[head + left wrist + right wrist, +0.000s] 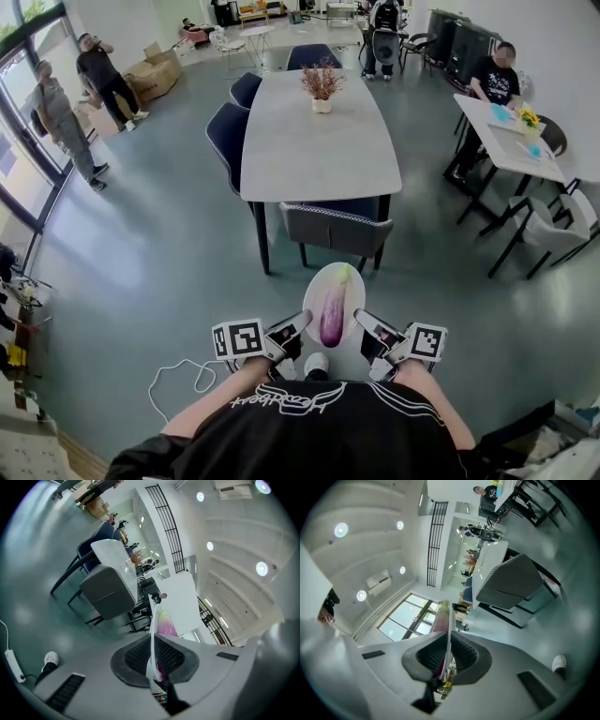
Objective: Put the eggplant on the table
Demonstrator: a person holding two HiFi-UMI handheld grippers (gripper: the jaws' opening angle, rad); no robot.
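Note:
A purple eggplant with a green end lies on a white oval plate, carried in front of the person's chest. My left gripper is shut on the plate's left rim and my right gripper is shut on its right rim. In the left gripper view the plate runs edge-on between the pads, with the eggplant beyond. The right gripper view shows the same plate and eggplant. The long grey table stands ahead, apart from the plate.
A grey chair sits at the table's near end, and blue chairs line its left side. A potted plant stands on the table. A white cable lies on the floor at left. People stand at left; another sits at a right-hand table.

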